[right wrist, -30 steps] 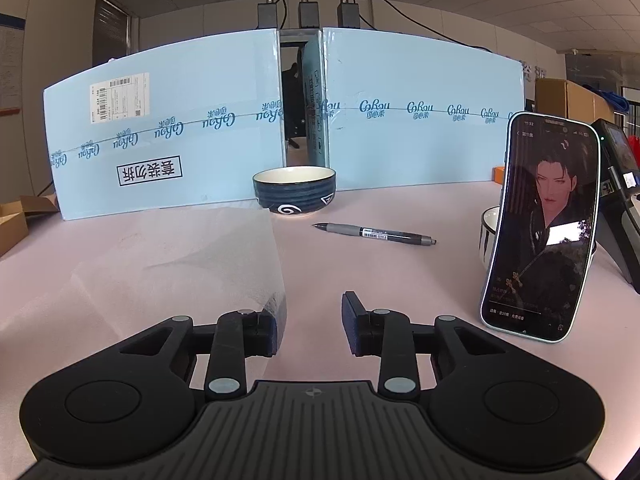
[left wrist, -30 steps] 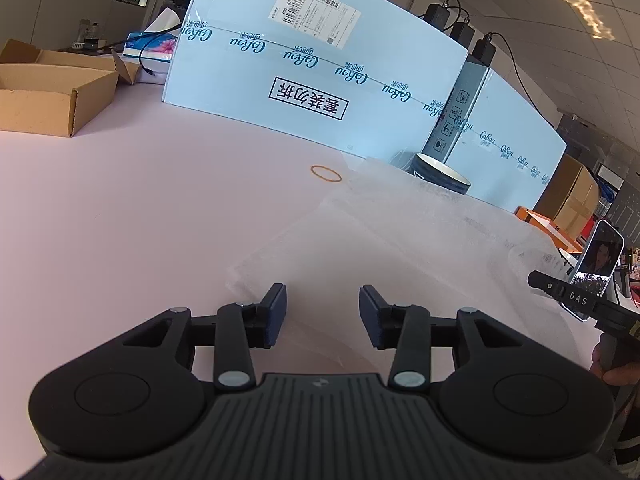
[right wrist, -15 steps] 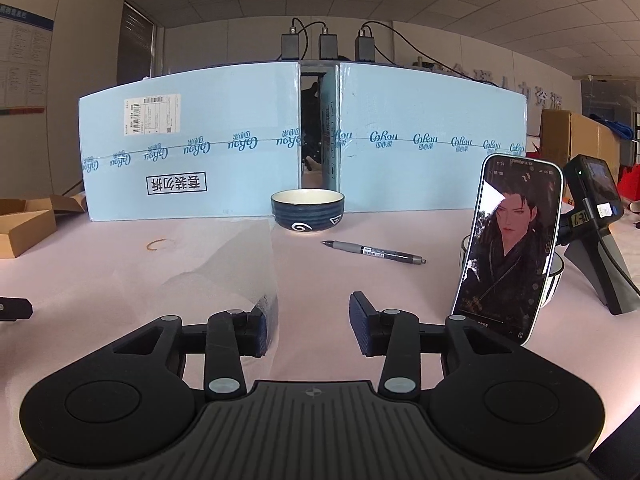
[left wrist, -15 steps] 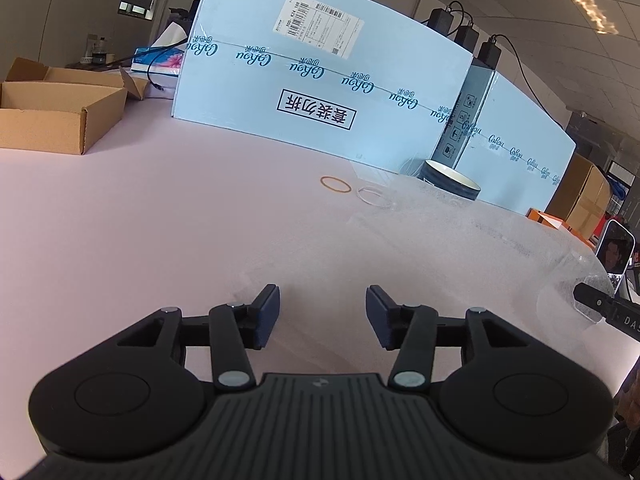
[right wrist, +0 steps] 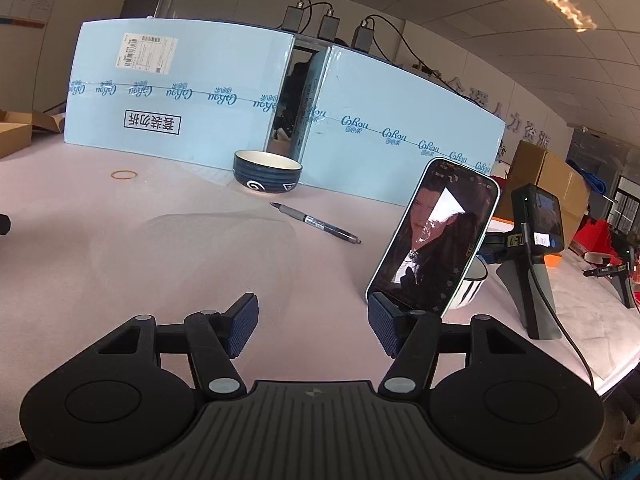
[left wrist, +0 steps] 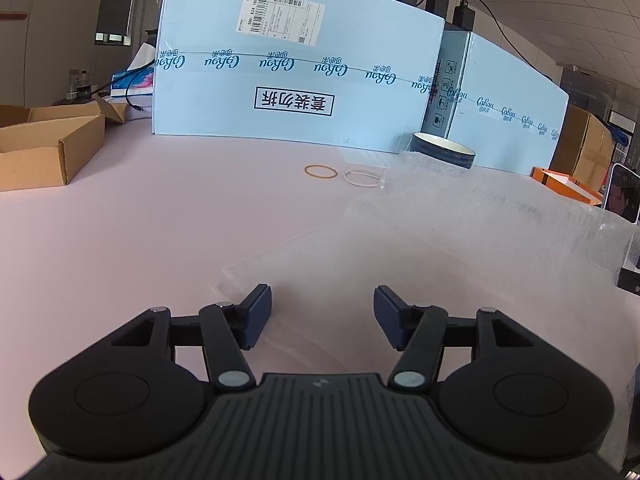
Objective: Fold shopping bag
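The shopping bag (left wrist: 460, 240) is a thin, cloudy white film lying flat on the pink table, spreading from the centre to the right of the left wrist view. My left gripper (left wrist: 322, 316) hovers over its near left edge. Its jaws are opening, and the film lies under the gap without the pads pressing on it. In the right wrist view the bag (right wrist: 192, 248) shows faintly ahead and to the left. My right gripper (right wrist: 312, 326) is also opening, with only bare table between its fingers.
A dark blue bowl (right wrist: 267, 170) stands before the blue foam boards (left wrist: 296, 80). A pen (right wrist: 316, 224), a propped phone (right wrist: 436, 236) and a camera on a stand (right wrist: 536, 240) are to the right. A rubber band (left wrist: 320, 171) and cardboard box (left wrist: 44, 148) are to the left.
Both grippers' jaws have spread wider. The bag edge beside the right gripper's left finger has dropped away and the film has settled flat. The right gripper has shifted right and rolled.
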